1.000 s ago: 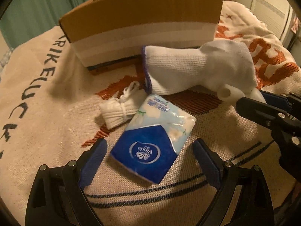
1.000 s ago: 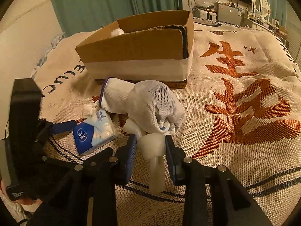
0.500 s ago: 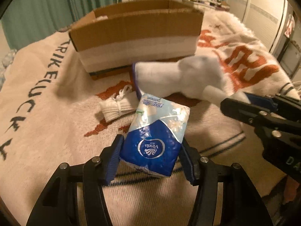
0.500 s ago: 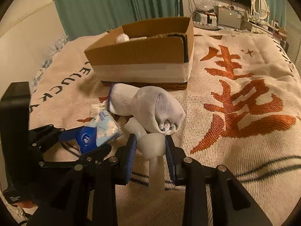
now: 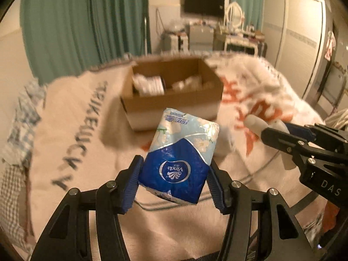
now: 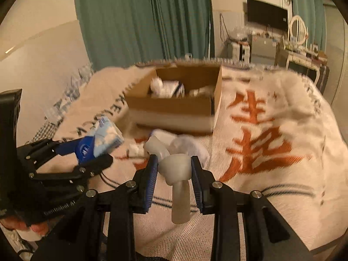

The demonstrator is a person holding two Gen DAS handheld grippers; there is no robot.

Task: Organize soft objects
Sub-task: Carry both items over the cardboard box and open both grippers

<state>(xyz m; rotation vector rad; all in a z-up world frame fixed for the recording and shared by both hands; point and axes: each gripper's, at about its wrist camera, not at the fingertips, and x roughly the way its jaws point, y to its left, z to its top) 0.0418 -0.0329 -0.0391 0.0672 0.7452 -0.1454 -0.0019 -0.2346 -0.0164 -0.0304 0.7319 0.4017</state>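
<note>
My left gripper (image 5: 174,178) is shut on a blue and white Vinda tissue pack (image 5: 180,158) and holds it raised above the bed; the pack also shows in the right wrist view (image 6: 100,143). My right gripper (image 6: 174,171) is shut on a knotted translucent white soft piece (image 6: 176,169), lifted off the blanket; its tip shows in the left wrist view (image 5: 254,122). An open cardboard box (image 5: 174,104) with several white items inside stands ahead, also in the right wrist view (image 6: 174,106). A white sock (image 6: 187,145) lies blurred on the blanket below.
The bed is covered by a cream blanket (image 6: 271,134) with orange characters and black letters. Green curtains (image 5: 87,21) hang behind. A dresser, mirror and TV (image 5: 204,5) stand at the far wall. A small white bundle (image 6: 136,149) lies near the sock.
Both grippers have risen well above the blanket with their loads, so the box interior now shows. The sock has slipped off the knotted piece and stays on the bed.
</note>
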